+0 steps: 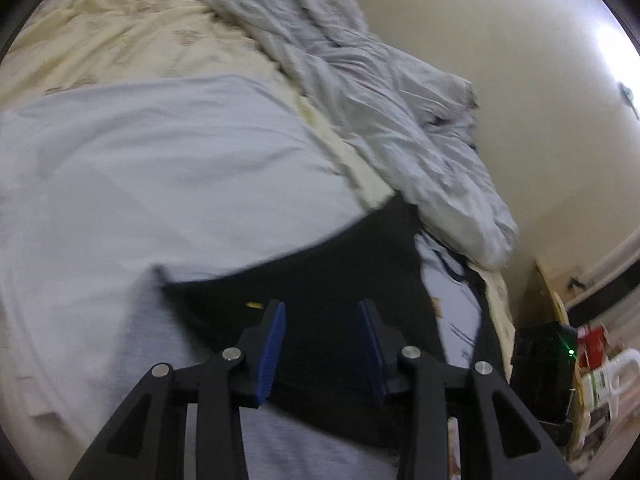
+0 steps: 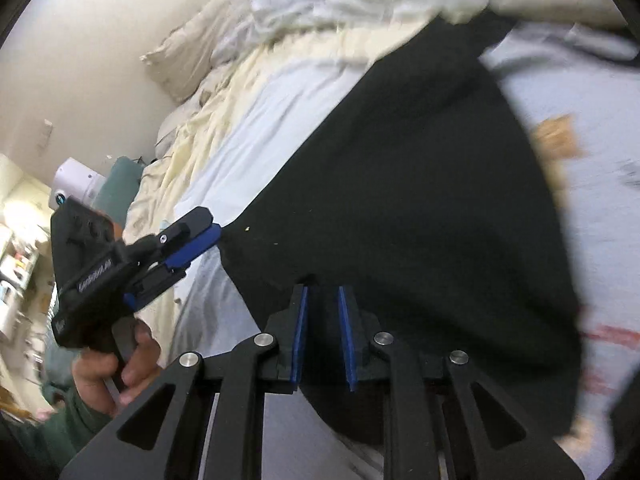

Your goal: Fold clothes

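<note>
A black garment [image 2: 420, 184] lies spread over a pale garment [image 1: 160, 180] on the bed. My right gripper [image 2: 323, 292] sits at the black garment's near edge. Its blue pads stand close together with a pucker of black cloth pinched between them. My left gripper [image 1: 322, 308] hovers over the same black cloth [image 1: 320, 272], its pads well apart and nothing pressed between them. In the right wrist view the left gripper [image 2: 214, 236] shows from the side, its tips at the garment's left corner, with a hand [image 2: 120, 364] on its handle.
A crumpled white duvet [image 1: 360, 80] and a cream sheet [image 1: 120, 40] cover the far side of the bed, with a pillow [image 2: 192, 48] by the wall. Another printed pale garment [image 2: 600, 160] lies right of the black one. A black box with a green light [image 1: 544, 360] stands beside the bed.
</note>
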Demonstrator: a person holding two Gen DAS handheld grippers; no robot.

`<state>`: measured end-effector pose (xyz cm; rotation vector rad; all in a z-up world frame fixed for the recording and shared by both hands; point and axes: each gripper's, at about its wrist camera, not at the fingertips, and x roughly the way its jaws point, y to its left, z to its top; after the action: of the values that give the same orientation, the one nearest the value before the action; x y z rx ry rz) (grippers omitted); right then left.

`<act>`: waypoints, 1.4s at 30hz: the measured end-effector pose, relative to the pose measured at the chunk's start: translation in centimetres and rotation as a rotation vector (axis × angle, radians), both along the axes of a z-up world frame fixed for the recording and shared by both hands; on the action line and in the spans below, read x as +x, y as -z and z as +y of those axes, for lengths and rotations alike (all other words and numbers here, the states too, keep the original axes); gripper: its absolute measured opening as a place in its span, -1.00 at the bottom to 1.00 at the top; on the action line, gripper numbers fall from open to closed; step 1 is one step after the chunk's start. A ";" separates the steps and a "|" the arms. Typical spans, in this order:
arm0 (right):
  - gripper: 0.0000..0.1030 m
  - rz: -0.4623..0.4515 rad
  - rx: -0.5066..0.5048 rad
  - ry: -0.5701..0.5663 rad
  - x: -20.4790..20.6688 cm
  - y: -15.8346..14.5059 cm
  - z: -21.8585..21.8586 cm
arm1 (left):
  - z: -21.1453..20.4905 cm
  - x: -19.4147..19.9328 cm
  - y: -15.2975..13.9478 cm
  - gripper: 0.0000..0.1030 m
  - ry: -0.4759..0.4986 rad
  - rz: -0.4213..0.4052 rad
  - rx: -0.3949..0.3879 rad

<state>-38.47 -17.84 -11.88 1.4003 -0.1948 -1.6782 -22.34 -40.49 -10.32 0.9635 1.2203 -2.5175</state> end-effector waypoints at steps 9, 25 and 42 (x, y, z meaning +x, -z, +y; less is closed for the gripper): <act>-0.64 -0.132 -0.032 -0.311 7.3 1.2 -2.5 | -2.8 1.5 1.0 -0.26 -0.061 -0.026 0.113; -0.63 0.242 0.210 0.137 3.6 -1.3 8.9 | 9.5 1.5 2.6 -0.13 0.332 -0.339 -0.023; -0.64 0.236 0.268 0.170 6.5 -1.7 14.6 | 11.7 2.7 0.1 0.22 0.316 -0.260 -0.243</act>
<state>-32.00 -3.26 -10.23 1.3930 0.0491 -2.0542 -19.68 -28.76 -10.43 1.4560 0.7151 -2.5770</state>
